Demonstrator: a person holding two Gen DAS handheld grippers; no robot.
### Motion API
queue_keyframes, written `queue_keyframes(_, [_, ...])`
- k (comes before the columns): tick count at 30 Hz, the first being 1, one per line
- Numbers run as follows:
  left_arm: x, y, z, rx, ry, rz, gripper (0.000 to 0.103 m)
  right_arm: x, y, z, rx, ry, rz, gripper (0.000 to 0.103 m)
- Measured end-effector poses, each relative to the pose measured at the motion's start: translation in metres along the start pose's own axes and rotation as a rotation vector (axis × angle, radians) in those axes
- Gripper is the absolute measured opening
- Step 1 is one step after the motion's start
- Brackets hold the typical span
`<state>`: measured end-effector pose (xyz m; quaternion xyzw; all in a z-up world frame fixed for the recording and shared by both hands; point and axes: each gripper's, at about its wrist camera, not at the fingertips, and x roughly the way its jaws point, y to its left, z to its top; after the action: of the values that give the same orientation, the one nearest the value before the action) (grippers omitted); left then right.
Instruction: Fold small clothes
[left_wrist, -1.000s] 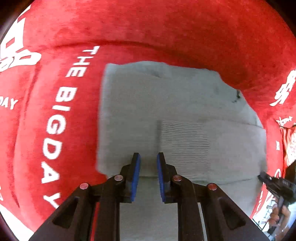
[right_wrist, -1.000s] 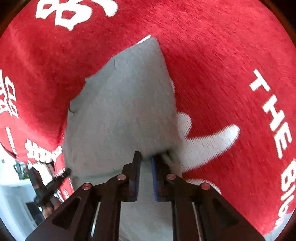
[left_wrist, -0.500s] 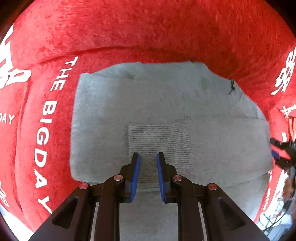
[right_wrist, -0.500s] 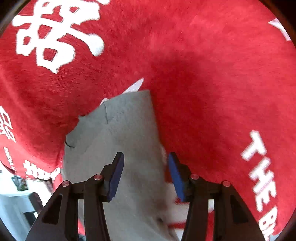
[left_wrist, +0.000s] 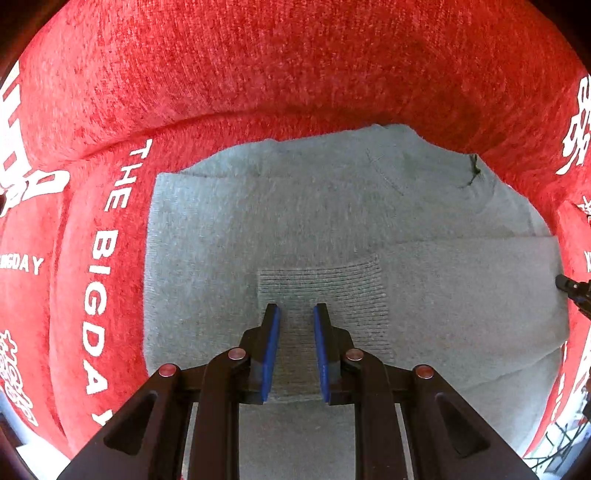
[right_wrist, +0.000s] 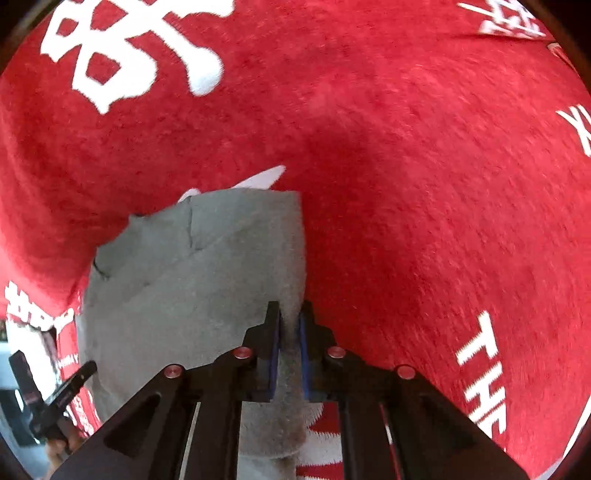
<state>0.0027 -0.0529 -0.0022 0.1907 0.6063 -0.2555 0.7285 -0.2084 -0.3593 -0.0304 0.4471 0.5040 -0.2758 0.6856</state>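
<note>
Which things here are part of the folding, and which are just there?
Part of the job:
- grey sweater
- left gripper, over the ribbed cuff
- right gripper, fingers closed on the sweater's edge

Just there:
- red blanket with white lettering, lying under the sweater

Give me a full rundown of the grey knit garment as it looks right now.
The grey knit garment is soft, fuzzy, pale grey, lying partly folded on the red blanket. One sleeve is folded across the body, its ribbed cuff lying just ahead of the left hand-held gripper, whose jaws stand apart with the cuff showing between them. A small dark thread or tag shows near the far edge. The right hand-held gripper is closed on the garment's side edge.
</note>
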Motion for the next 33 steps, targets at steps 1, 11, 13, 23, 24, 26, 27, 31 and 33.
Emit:
queue_keyframes(1, [-0.001, 0.002, 0.0, -0.005, 0.004, 0.01, 0.02, -0.005, -0.002, -0.001, 0.012, 0.002, -0.005, 0.01])
queue_keyframes(11, [-0.022, 0.02, -0.021, -0.02, 0.061, 0.037, 0.02, -0.049, 0.015, -0.048, -0.072, 0.039, -0.016, 0.013])
queue_keyframes(13, [-0.028, 0.02, -0.03, -0.019, 0.072, 0.04, 0.02, -0.049, 0.02, -0.059, -0.064, 0.058, -0.005, 0.013])
queue_keyframes(23, [-0.045, -0.009, -0.059, 0.017, 0.102, -0.022, 0.02, -0.052, 0.051, -0.096, -0.13, 0.121, 0.01, 0.069])
queue_keyframes(24, [-0.047, -0.014, -0.061, 0.028, 0.103, -0.036, 0.038, -0.052, 0.054, -0.098, -0.136, 0.127, 0.019, 0.069])
queue_keyframes(26, [-0.049, -0.021, -0.064, 0.039, 0.109, -0.044, 0.099, -0.047, 0.061, -0.1, -0.145, 0.141, 0.027, 0.069])
queue_keyframes(27, [-0.056, -0.024, -0.066, 0.037, 0.073, -0.034, 0.101, -0.044, 0.064, -0.101, -0.147, 0.147, 0.033, 0.069])
queue_keyframes(31, [-0.059, -0.033, -0.069, 0.04, 0.058, -0.005, 0.101, -0.038, 0.068, -0.105, -0.156, 0.17, 0.049, 0.074])
queue_keyframes(33, [-0.056, -0.033, -0.069, 0.008, 0.076, 0.011, 0.101, -0.038, 0.068, -0.107, -0.166, 0.171, 0.054, 0.078])
